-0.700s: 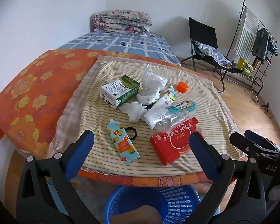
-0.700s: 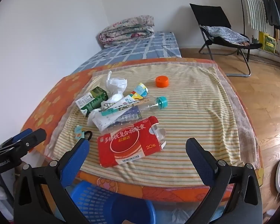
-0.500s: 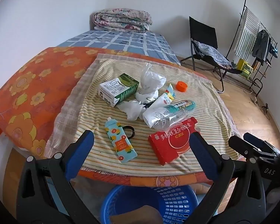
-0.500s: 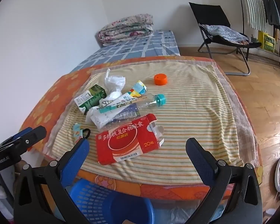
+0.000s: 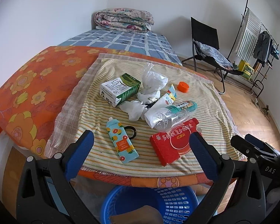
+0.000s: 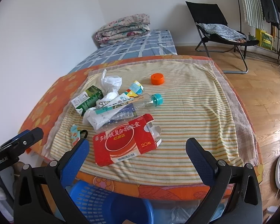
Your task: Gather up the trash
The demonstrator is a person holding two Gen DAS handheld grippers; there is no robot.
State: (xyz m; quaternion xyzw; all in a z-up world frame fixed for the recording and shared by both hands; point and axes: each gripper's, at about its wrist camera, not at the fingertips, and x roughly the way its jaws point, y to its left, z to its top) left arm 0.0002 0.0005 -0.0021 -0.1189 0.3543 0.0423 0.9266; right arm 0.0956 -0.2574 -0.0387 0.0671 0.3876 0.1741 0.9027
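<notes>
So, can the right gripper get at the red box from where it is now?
Probably yes. The right gripper is open and empty, and the red box lies flat at the near edge of the striped cloth, with nothing between them.

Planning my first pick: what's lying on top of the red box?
The clear plastic bottle overlaps the red box at its far edge. The rest of the box's top is bare. Whatever lies under the box is hidden.
</notes>
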